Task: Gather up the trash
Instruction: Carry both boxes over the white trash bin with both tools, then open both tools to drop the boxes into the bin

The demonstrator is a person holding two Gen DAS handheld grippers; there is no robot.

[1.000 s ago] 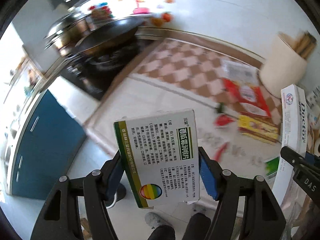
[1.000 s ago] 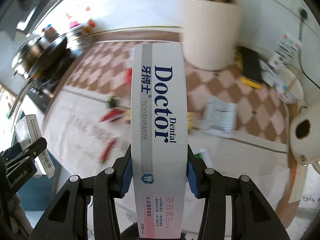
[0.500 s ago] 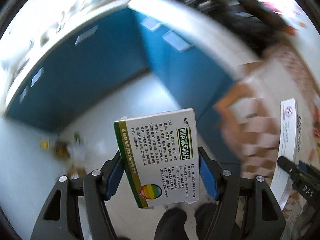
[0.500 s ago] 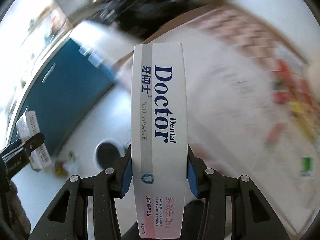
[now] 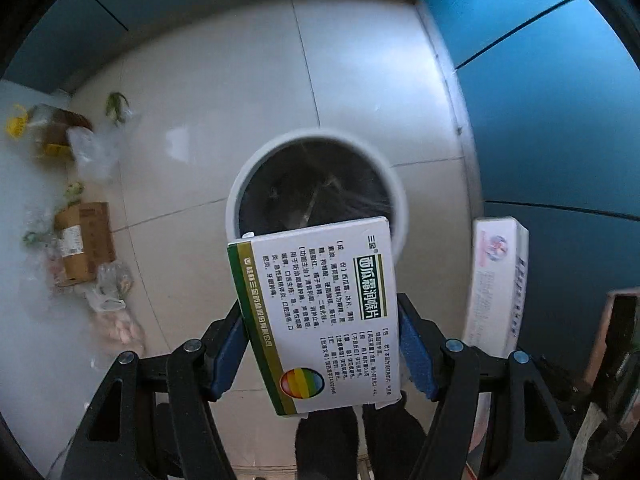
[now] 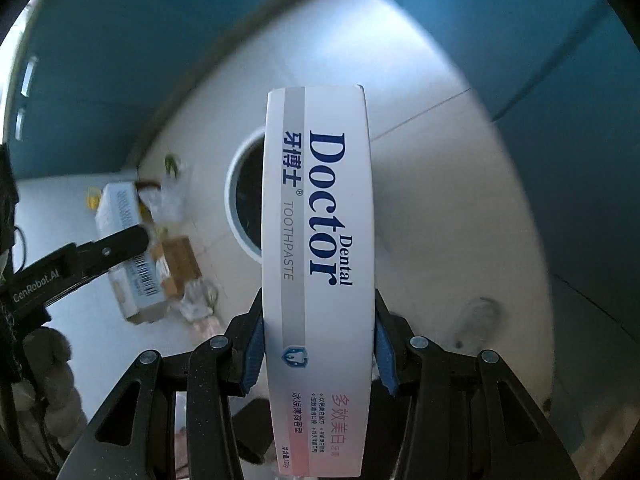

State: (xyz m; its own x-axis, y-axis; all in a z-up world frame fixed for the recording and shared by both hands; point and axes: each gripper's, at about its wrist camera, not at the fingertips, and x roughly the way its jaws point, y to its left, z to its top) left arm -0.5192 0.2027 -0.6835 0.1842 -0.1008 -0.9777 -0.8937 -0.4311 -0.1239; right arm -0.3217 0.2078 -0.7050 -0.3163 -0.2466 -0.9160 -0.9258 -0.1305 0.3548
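A lozenge box (image 5: 316, 312) is being clamped by the left gripper (image 5: 320, 344) and a toothpaste box (image 6: 320, 264) by the right gripper (image 6: 318, 356), over the waste bin (image 5: 240, 184) (neither dropped yet); floor litter (image 5: 84, 240) is being left.

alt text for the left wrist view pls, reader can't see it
The left gripper clamps a white medicine box with a green edge above a round white bin lined with a dark bag, on a pale tiled floor. Loose litter lies at left; a toothpaste box shows at right against blue cabinets.
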